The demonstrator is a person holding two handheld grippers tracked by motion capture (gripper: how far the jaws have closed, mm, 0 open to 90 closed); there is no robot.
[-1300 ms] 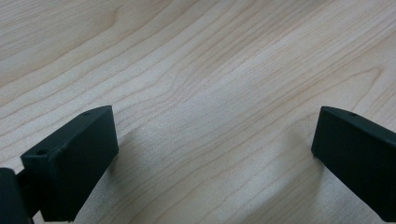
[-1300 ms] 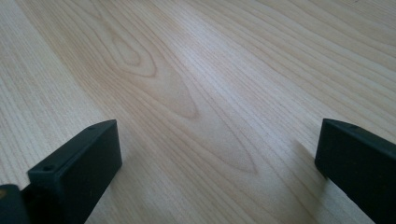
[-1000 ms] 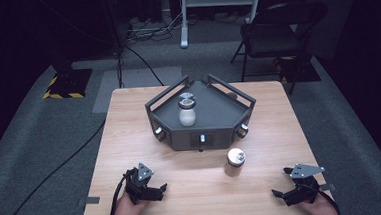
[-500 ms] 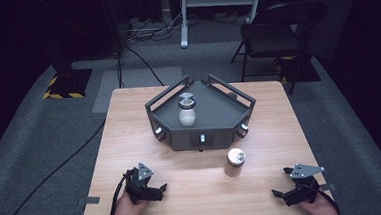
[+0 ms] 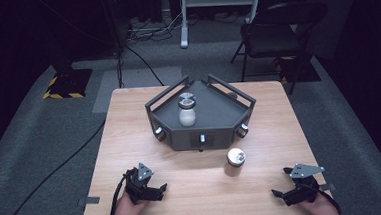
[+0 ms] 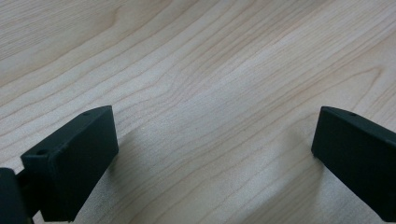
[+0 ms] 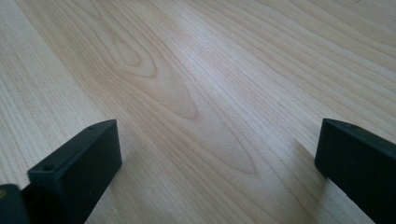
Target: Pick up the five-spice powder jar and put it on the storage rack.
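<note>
A dark room with grey carpet is surrounding a pale wooden table [image 5: 130, 141], and a folding chair [image 5: 274, 37] is standing beyond its far right corner. In the high view, a dark angular tray [image 5: 214, 123] is sitting at the table's middle, carrying a white-filled jar [image 5: 187, 109] with a metal lid. A second, small lidded jar [image 5: 236, 162] is standing on the bare wood just in front of the tray, toward its right side. The left gripper [image 5: 156, 190] is resting near the table's front edge, well left of that small jar and nearer the person; the right gripper [image 5: 281, 194] is lying at the front right, also well apart from the jar, which is standing between the two and farther from the person.

In the left gripper view, the left gripper [image 6: 212, 154] is holding its jaws spread wide over bare wood grain, nothing between them.

In the right gripper view, the right gripper [image 7: 217, 158] is likewise keeping its jaws released and wide, with bare tabletop between.
</note>
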